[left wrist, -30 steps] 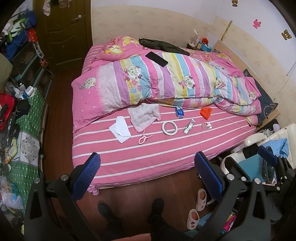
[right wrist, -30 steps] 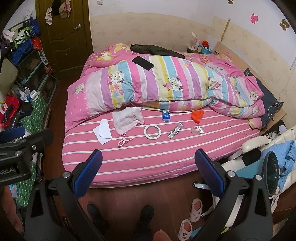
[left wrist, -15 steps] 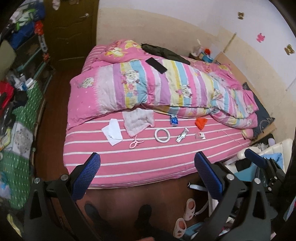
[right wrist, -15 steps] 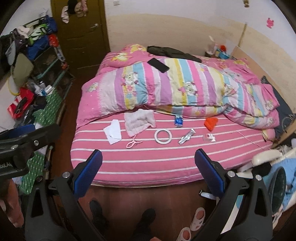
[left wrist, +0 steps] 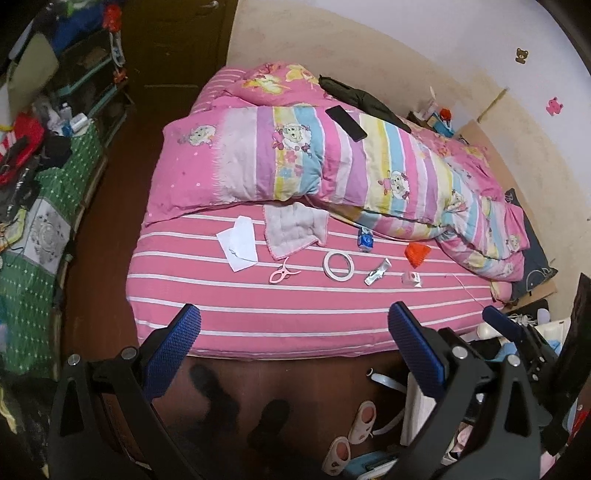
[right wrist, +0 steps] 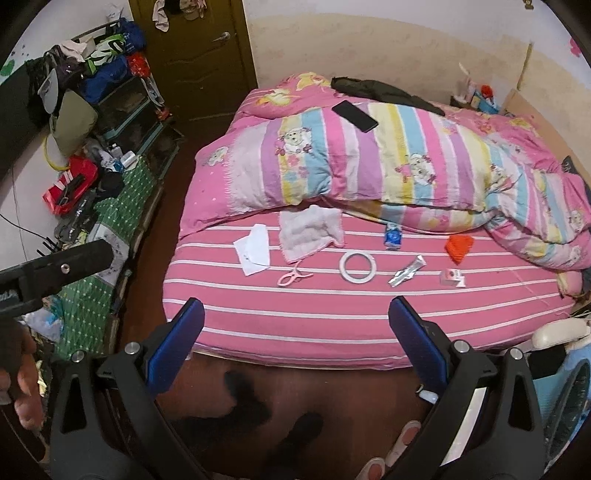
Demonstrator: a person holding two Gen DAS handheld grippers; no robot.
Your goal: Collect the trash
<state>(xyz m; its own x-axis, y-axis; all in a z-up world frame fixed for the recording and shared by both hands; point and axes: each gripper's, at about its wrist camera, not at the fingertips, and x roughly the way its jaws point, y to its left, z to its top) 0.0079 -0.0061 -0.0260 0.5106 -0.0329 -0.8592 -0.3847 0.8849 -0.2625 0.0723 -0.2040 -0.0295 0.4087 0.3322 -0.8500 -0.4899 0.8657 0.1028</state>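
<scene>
Both grippers, left gripper [left wrist: 293,338] and right gripper [right wrist: 295,330], gape wide and empty short of the bed [right wrist: 332,317]. On the striped sheet: one white paper [right wrist: 255,249], one tape ring [right wrist: 357,266], one silver wrapper [right wrist: 406,275], one orange scrap [right wrist: 458,247], one blue packet [right wrist: 392,236].

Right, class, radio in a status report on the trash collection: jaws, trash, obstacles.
Left gripper and right gripper: jaws open, empty, short of the bed. Silver wrapper, white paper lie untouched. Nothing in the way.

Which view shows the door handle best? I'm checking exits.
The right wrist view: the door handle shows clearly on the door. The left wrist view catches only a blurred glimpse of it at the top edge.
</scene>
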